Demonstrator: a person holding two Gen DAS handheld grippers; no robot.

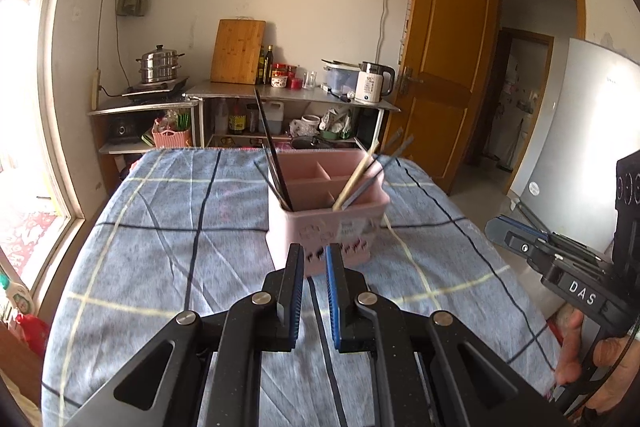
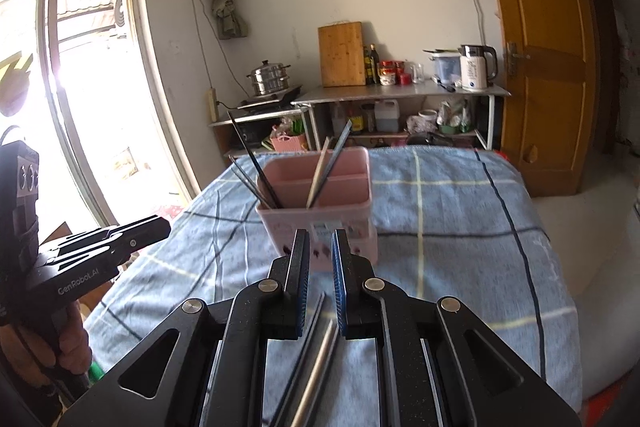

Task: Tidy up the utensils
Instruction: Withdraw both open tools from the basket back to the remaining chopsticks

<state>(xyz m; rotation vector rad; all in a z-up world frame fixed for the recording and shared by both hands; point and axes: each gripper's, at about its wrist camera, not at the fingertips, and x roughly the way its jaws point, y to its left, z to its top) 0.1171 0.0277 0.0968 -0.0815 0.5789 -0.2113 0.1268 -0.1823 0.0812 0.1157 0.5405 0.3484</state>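
Table w/ blue plaid cloth (image 1: 160,227) fills most of both views; the pink utensil caddy (image 1: 326,227) stands on it, roughly mid-table, and everything else is placed off that. Behind the caddy, past the far table edge, steel shelf unit (image 1: 288,95) along the wall w/ steamer pot (image 1: 160,65), cutting board (image 1: 238,51) leaning upright, white kettle (image 1: 370,83). Right of the caddy, wooden door (image 1: 448,67) swung open; bare floor beyond the table's right edge. Left of the caddy, big window (image 2: 80,67), very bright. Caddy is divided into compartments: dark chopsticks (image 1: 276,155) lean out of its front-left corner, a light wooden chopstick (image 1: 356,177) plus dark ones lean right from the front-right section. Cloth lies bare on both sides of the caddy up to the table edges. Left gripper (image 1: 312,255) just in front of the caddy, jaws a narrow gap apart, nothing between; dark chopstick (image 1: 324,347) lies on the cloth under it. Right gripper (image 2: 320,243) also just in front of the caddy, jaws likewise slightly apart, empty; loose chopsticks (image 2: 320,351) on the cloth below it, one pale, others dark.
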